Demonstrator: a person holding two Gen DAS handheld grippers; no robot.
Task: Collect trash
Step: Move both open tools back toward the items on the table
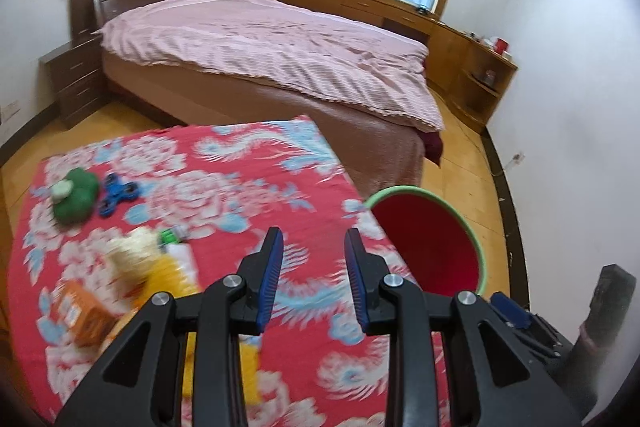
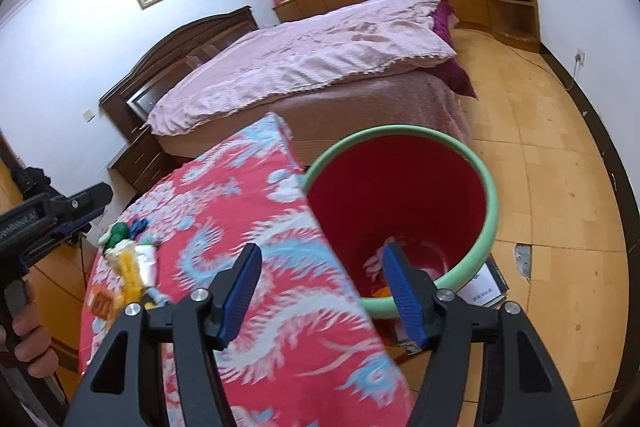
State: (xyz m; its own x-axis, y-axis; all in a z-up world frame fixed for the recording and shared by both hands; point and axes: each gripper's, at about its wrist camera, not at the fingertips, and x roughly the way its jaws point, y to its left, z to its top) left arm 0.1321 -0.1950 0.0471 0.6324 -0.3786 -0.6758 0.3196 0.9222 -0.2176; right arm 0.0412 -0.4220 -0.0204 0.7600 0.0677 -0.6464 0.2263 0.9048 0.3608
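My left gripper (image 1: 314, 233) hangs open over the table with the red flowered cloth (image 1: 224, 163), nothing between its fingers. To its left, blurred, lie an orange box (image 1: 80, 311), a yellow and white wrapper (image 1: 136, 255), a small green item (image 1: 172, 235), a green toy (image 1: 76, 195) and a blue spinner (image 1: 116, 193). My right gripper (image 2: 321, 249) is open and empty above the table edge, beside the red bin with a green rim (image 2: 490, 195). Pink-white scraps (image 2: 374, 261) lie at the bin's bottom. The left gripper (image 2: 80, 203) also shows at the left of the right wrist view.
A bed with a pink cover (image 1: 260, 43) stands behind the table, with a dark nightstand (image 1: 72, 83) to its left. Wooden cabinets (image 1: 472, 55) line the window wall. Bare wooden floor (image 2: 552, 187) lies right of the bin. Papers (image 2: 480, 287) sit under the bin.
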